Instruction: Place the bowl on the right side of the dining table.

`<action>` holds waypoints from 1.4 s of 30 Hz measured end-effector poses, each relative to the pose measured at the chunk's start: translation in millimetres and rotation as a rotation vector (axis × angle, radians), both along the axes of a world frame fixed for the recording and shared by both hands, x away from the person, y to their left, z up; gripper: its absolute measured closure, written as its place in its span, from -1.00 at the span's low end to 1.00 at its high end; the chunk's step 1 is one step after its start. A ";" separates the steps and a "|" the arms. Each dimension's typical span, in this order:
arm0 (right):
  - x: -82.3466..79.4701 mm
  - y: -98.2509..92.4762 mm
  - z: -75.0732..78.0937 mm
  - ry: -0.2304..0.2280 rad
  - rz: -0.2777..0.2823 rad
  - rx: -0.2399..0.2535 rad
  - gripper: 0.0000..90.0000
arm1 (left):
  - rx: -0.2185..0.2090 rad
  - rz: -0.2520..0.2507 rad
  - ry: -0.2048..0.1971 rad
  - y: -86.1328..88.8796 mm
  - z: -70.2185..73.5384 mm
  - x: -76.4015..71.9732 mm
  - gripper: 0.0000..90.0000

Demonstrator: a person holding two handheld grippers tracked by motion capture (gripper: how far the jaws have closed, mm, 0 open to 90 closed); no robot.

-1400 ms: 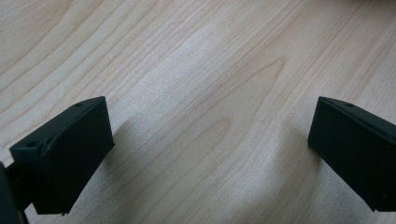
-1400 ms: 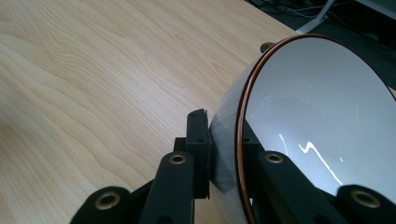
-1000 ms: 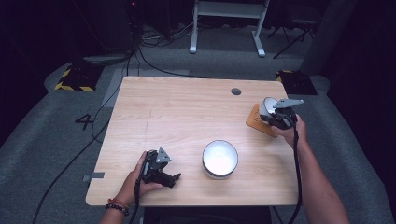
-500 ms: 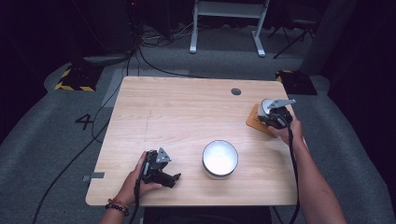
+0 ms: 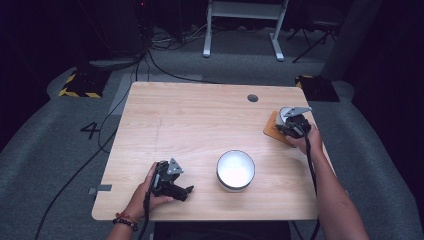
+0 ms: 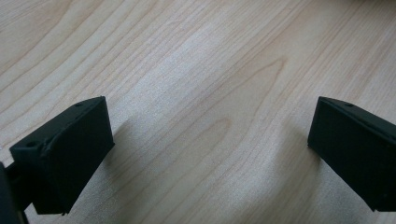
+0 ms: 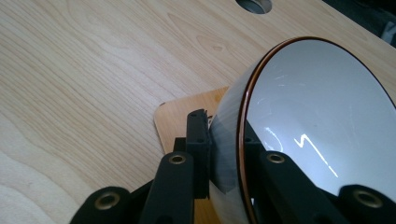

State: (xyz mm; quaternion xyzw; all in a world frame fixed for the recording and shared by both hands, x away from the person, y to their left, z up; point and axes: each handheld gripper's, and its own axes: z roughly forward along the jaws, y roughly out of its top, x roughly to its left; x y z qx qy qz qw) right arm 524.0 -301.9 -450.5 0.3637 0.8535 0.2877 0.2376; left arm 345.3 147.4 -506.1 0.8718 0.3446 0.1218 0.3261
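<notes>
My right gripper (image 7: 224, 136) is shut on the rim of a grey-white bowl (image 7: 317, 116) with a thin brown edge, one jaw outside the wall and one inside. The bowl is tilted on its side over a small wooden board (image 7: 180, 116). In the high view this gripper (image 5: 291, 125) sits at the table's right side on that board (image 5: 273, 130). My left gripper (image 5: 182, 190) rests on the wooden table (image 5: 200, 120) near its front left edge. In the left gripper view its jaws (image 6: 210, 144) stand wide open with bare wood between them.
A second white bowl (image 5: 235, 170) stands upright near the front middle of the table, between the two grippers. A round cable hole (image 5: 252, 98) is at the far right of the tabletop. Cables and a desk frame lie on the floor beyond.
My right gripper with the bowl has shifted slightly to the left over the board. The left gripper has stayed where it was.
</notes>
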 end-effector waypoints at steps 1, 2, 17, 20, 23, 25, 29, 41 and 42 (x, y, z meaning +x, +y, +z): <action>0.0 0.0 0.0 0.000 0.000 0.000 0.80 | 0.000 0.000 0.000 0.0 0.0 0.0 -1.00; 0.8 0.3 -0.8 -0.004 0.004 -0.016 0.80 | 0.001 0.000 -0.001 0.0 0.0 0.1 -1.00; 1.2 5.5 -5.0 -0.008 -0.022 0.004 0.80 | 0.003 0.000 -0.003 0.1 0.1 0.0 -1.00; 1.8 2.4 -4.8 -0.003 -0.002 0.025 0.81 | 0.002 -0.002 -0.003 0.1 0.1 0.2 -1.00; 1.5 1.1 -4.0 0.004 0.007 0.055 0.78 | 0.000 0.000 0.000 0.0 0.0 -0.1 -1.00; 1.2 1.8 -4.5 0.019 0.017 0.053 0.78 | 0.003 0.002 -0.003 0.1 0.2 0.0 -1.00; 1.1 1.9 -6.1 0.027 0.020 0.065 0.77 | 0.004 -0.001 -0.006 0.2 0.1 0.2 -1.00; 0.8 -0.3 -4.0 0.020 0.019 0.076 0.78 | 0.004 0.000 -0.004 0.1 0.3 0.2 -1.00; 1.0 -1.0 -3.8 0.020 0.025 0.081 0.78 | 0.001 0.000 -0.003 0.1 0.0 0.1 -1.00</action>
